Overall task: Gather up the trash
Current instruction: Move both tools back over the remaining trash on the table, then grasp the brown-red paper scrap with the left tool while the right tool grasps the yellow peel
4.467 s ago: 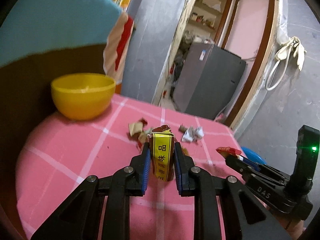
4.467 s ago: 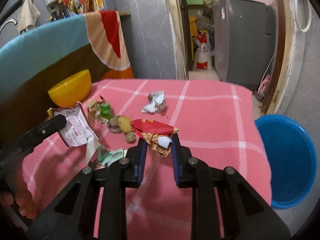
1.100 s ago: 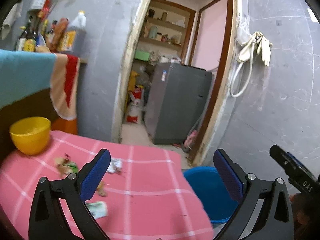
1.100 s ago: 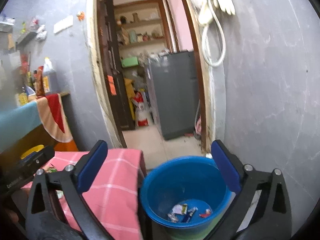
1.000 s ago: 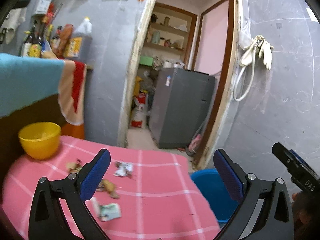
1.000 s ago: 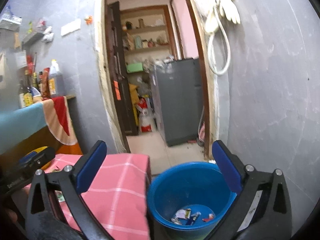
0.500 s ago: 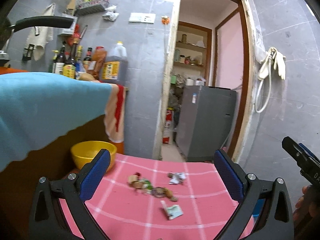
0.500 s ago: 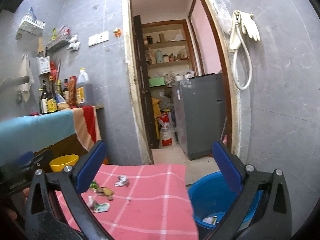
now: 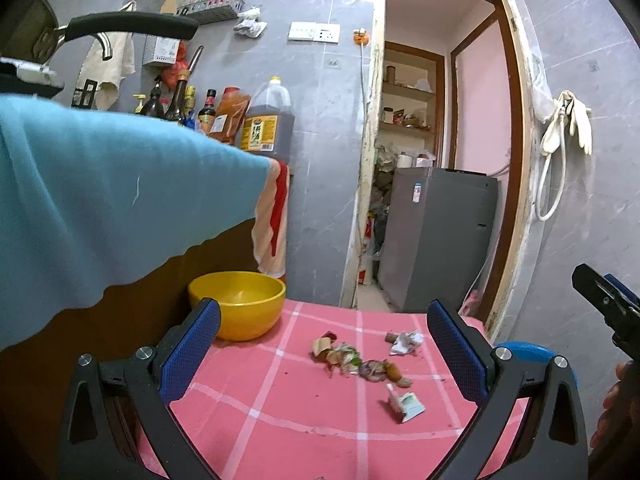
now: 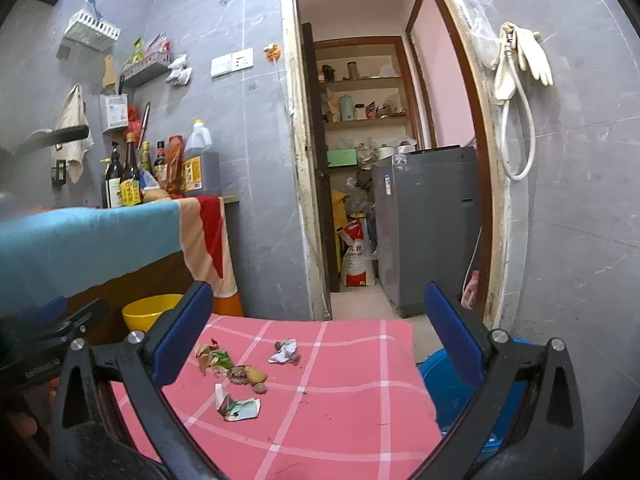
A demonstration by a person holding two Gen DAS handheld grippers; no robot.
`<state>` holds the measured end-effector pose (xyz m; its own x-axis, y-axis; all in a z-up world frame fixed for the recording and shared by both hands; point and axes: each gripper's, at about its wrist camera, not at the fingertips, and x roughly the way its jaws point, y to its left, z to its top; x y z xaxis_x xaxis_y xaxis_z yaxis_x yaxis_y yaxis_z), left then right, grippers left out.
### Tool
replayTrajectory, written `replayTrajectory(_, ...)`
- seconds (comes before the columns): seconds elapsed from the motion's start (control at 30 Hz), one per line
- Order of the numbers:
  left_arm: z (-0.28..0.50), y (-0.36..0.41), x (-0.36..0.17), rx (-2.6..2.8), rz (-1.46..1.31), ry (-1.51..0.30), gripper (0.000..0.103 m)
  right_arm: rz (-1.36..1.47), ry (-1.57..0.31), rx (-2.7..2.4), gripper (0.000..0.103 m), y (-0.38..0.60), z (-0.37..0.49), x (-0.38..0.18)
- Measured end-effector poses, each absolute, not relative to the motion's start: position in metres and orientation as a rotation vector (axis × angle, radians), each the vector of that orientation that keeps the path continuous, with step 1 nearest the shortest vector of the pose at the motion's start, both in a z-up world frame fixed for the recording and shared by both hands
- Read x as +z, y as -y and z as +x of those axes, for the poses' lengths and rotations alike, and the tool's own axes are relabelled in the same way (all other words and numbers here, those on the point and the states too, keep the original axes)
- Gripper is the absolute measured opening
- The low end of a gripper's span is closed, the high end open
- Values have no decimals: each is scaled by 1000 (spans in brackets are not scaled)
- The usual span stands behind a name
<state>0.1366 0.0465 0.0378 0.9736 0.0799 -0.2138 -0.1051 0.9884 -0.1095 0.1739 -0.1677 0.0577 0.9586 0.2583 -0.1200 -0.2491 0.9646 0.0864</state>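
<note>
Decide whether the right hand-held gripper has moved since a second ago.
Yes. The right hand-held gripper has swung left, from over the bucket toward the table, judged against the doorway.

blue bucket [image 10: 444, 384] half hidden behind fingers [image 10: 454, 334]

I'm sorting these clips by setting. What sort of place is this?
Likely a home kitchen: sauce bottles and an oil jug on a counter, a yellow bowl on a pink-clothed table, a pantry beyond.

A yellow bowl [image 9: 237, 303] sits on the pink checked tablecloth [image 9: 280, 408], with a grey fridge [image 10: 430, 224] beyond the doorway.
</note>
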Motion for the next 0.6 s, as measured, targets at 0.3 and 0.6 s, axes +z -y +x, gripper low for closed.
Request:
replayTrajectory(0.3, 152, -55, 18, 120, -95, -228, 101, 43, -158, 294, 103, 151, 192, 37)
replayTrajectory(0.6, 183, -62, 4, 112, -71, -295, 101, 16, -257, 334, 103, 135, 224, 16)
